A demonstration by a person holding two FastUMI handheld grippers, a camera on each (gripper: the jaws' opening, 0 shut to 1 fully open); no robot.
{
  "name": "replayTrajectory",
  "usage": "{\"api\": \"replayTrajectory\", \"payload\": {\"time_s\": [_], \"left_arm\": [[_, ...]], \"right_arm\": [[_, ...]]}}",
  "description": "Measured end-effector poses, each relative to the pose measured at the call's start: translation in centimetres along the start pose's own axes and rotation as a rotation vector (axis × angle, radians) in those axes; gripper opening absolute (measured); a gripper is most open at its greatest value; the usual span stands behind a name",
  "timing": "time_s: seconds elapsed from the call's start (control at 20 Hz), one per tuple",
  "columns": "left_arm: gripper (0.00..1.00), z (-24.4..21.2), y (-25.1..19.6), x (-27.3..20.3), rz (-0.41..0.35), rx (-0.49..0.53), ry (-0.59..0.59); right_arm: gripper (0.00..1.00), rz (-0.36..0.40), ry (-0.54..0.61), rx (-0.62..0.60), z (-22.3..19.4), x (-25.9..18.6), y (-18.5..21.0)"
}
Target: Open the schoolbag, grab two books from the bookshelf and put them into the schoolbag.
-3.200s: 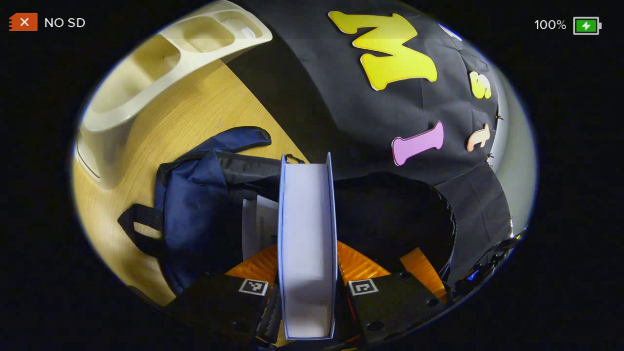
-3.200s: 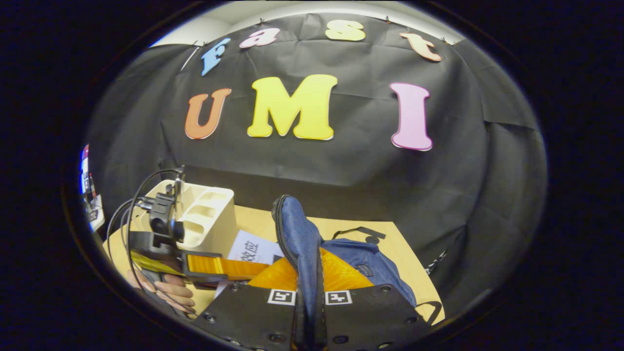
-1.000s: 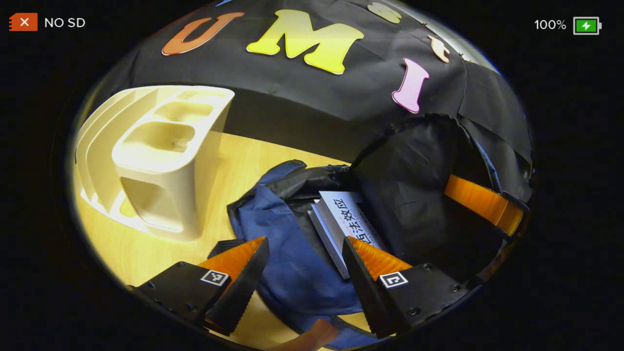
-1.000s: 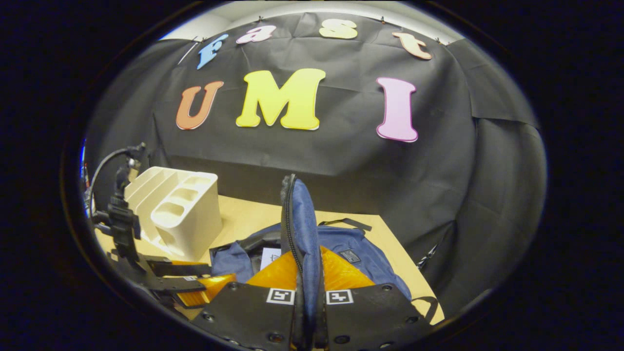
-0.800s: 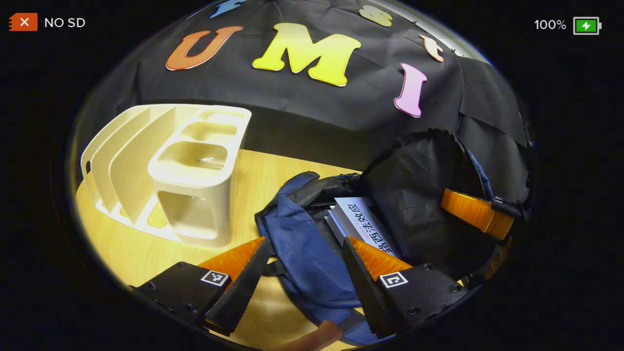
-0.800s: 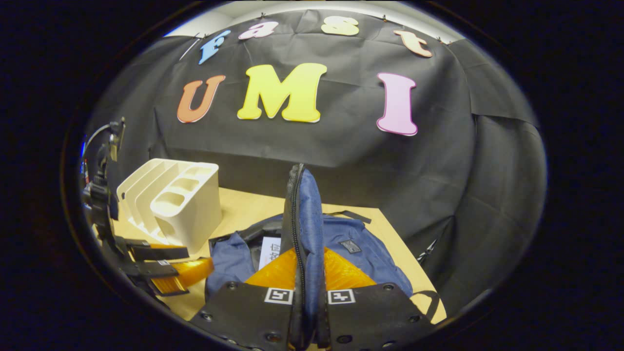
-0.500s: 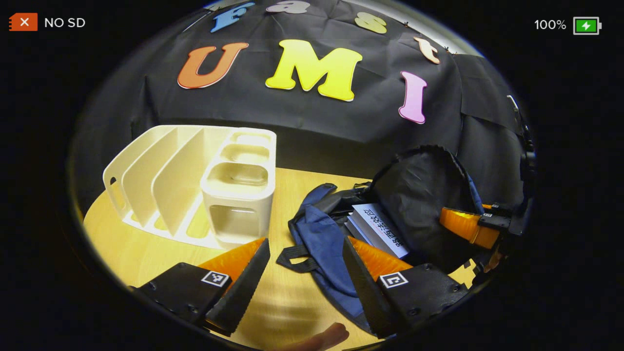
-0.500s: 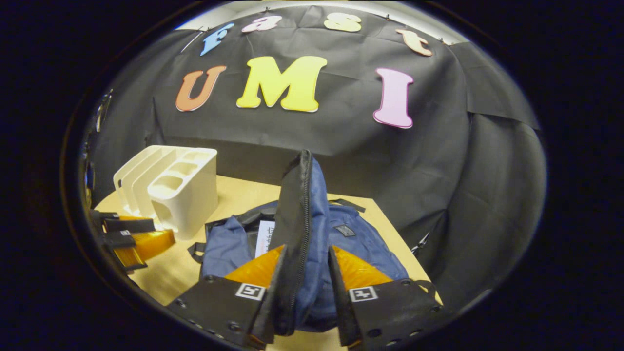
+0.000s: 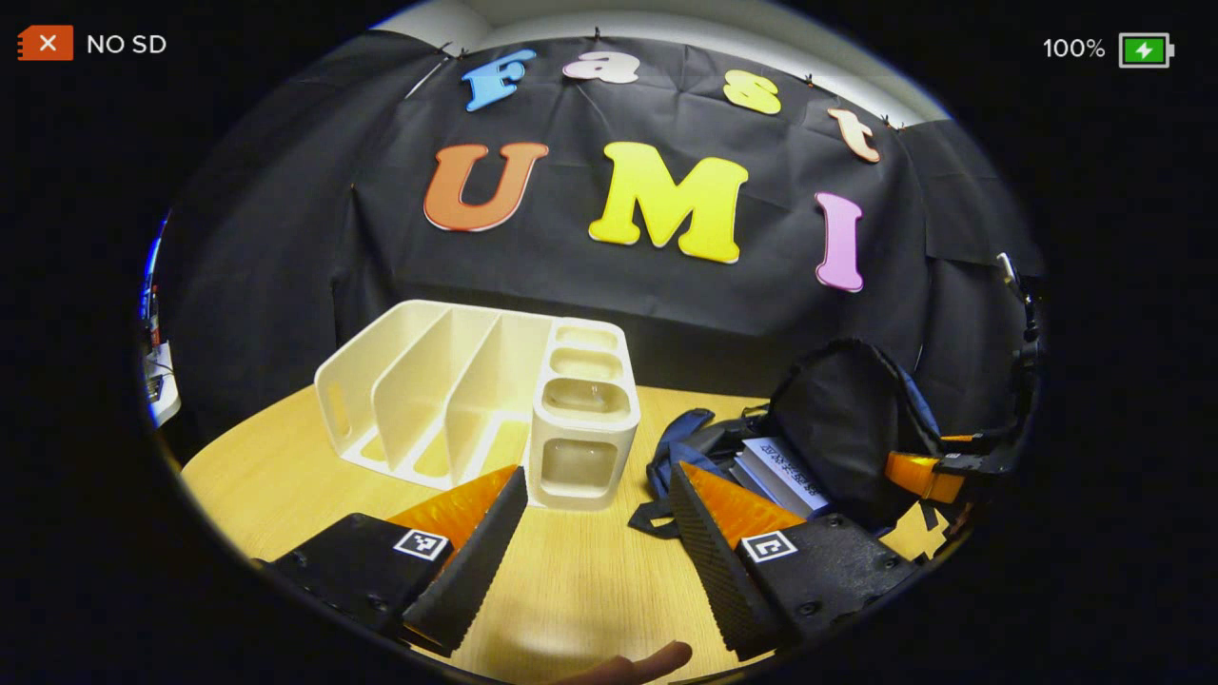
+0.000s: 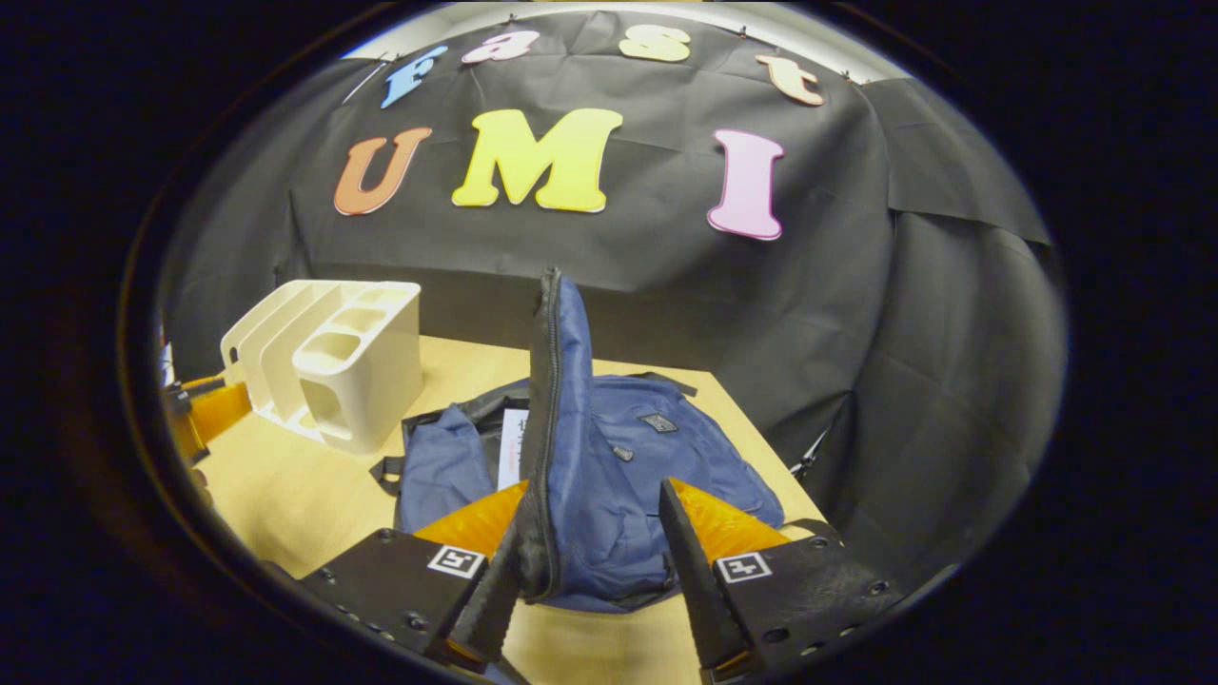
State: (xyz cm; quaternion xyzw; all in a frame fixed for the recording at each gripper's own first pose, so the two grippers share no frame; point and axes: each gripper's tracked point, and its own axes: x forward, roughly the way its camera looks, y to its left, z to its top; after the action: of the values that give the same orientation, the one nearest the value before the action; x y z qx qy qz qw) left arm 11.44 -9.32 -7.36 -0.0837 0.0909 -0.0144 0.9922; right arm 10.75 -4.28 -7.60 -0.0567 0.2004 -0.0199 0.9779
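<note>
The navy schoolbag [image 10: 666,447] lies open on the wooden table, its zippered flap [image 10: 555,400] standing upright. My right gripper [image 10: 592,490] is open; the flap rises between its fingers and leans on the left one. Inside the bag lie two books: a white cover shows as a book [image 10: 514,447] in the right gripper view, and in the left gripper view as stacked books [image 9: 780,473] under the raised flap [image 9: 847,419]. My left gripper [image 9: 598,474] is open with nothing in it, back from the bag, in front of the cream bookshelf [image 9: 476,400]. The bookshelf's slots hold no books.
The bookshelf [image 10: 328,362] stands left of the bag. Bare tabletop [image 9: 285,476] lies in front of it. The right gripper [image 9: 918,474] shows at the bag's far side, and the left gripper [image 10: 205,409] at the table's left edge. A fingertip [image 9: 638,661] pokes in below.
The left gripper let go of the white book in the bag and drew back and up. The right gripper, shut on the flap earlier, has opened; the flap still stands.
</note>
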Motion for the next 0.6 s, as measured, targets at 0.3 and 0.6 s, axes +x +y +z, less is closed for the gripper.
{"api": "replayTrajectory", "payload": {"time_s": [0.3, 0.6], "left_arm": [[0.95, 2.9, 2.3, -5.8, 0.051, 0.006, -0.090], [0.95, 3.3, 3.0, -10.2, 0.103, 0.025, -0.097]], "right_arm": [[0.74, -0.017, -0.058, 0.021, -0.1, -5.5, -0.3], [0.74, -0.039, -0.208, 0.074, 0.1, -13.3, -2.5]]}}
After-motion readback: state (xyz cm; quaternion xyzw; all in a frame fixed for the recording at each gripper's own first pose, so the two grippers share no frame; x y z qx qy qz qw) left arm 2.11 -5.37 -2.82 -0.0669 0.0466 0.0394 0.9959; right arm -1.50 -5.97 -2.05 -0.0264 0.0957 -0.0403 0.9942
